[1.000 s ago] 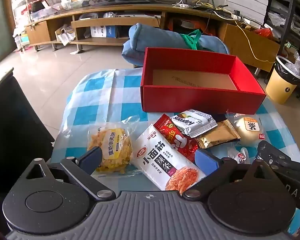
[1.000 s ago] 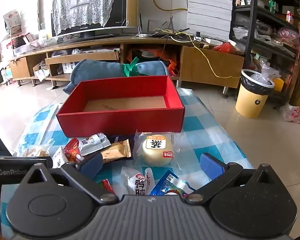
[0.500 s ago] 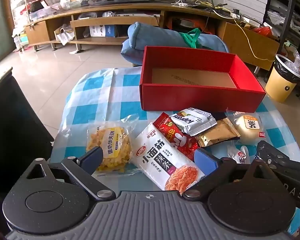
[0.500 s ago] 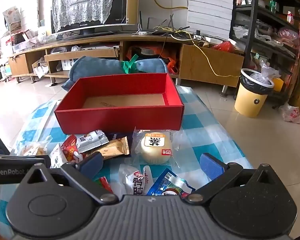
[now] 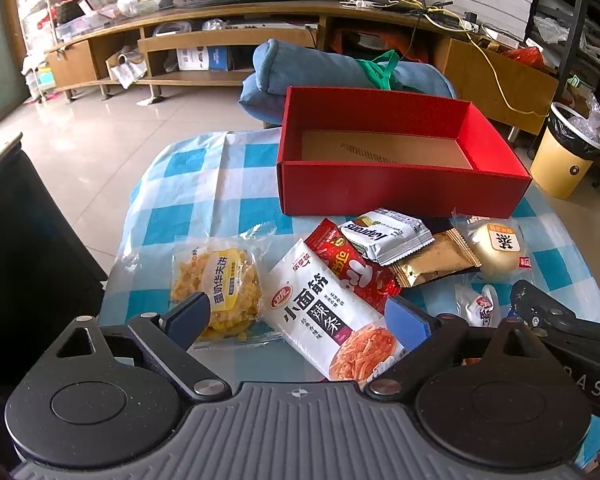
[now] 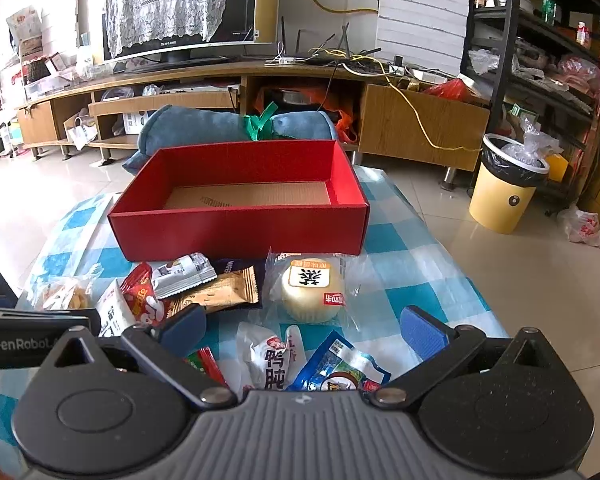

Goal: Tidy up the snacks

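The left gripper [image 5: 298,316] is held with its jaws spread wide and nothing between them; the right gripper [image 6: 302,332] is likewise held wide apart and unloaded. Both are poised low over the near edge of the table [image 5: 180,168], which is covered by a blue-and-white checked cloth.

Under the left gripper a white noodle-snack packet [image 5: 328,316] is seen lying slantwise between the fingers, with a clear bag of yellow crisps [image 5: 216,284] just beside the left finger. Just beyond, a red packet [image 5: 352,268], a white-and-grey packet [image 5: 384,234] and a gold packet [image 5: 432,260] are piled so that they overlap. Under the right gripper a white sachet [image 6: 270,356] and a blue packet [image 6: 340,368] are found close to the body, and a round bun in clear wrap [image 6: 310,290] lies ahead, apart from both fingers.

Beyond the pile a red box [image 6: 240,228] is set, open-topped, its brown floor bare; its near wall is nearly touched by the snacks. Bare cloth is left to the left of the box and along the table's right edge.

Behind the table a rolled blue blanket [image 6: 204,128] is seen, then a tiled floor, a yellow bin [image 6: 504,192], a long wooden TV stand [image 6: 180,76] and dark shelving [image 6: 540,40].
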A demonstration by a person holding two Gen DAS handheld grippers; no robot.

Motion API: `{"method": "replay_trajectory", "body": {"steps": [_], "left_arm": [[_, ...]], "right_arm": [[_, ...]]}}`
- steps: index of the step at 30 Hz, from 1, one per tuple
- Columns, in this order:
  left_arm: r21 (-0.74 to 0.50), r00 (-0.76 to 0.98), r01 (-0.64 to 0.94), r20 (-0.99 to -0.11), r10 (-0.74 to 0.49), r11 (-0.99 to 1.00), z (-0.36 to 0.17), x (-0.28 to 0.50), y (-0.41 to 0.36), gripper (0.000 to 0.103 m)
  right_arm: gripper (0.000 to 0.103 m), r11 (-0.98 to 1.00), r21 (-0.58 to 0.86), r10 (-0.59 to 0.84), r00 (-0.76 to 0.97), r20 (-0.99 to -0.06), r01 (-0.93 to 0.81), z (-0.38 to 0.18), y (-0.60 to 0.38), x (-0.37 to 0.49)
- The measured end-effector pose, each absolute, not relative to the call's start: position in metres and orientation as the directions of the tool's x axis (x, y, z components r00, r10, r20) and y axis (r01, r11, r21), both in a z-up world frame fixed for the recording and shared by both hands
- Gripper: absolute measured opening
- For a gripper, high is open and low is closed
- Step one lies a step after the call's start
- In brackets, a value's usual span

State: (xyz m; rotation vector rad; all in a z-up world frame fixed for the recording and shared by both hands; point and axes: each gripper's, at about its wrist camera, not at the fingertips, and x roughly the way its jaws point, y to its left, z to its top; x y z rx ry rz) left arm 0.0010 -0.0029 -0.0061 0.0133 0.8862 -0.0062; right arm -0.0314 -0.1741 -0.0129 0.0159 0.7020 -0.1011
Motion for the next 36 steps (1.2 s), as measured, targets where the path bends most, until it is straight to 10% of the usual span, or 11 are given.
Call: {"method": "replay_trajectory", "body": {"steps": [36], "left_arm": [[0.019, 0.622, 0.014, -0.783, 0.006, 1.0, -0.0107, -0.0009, -0.0039, 0.095]], "right_arm": [[0.102, 0.995, -0.028, -0.089, 0.744, -0.662, 0.093, -0.0166, -0.1741, -0.0314]]}}
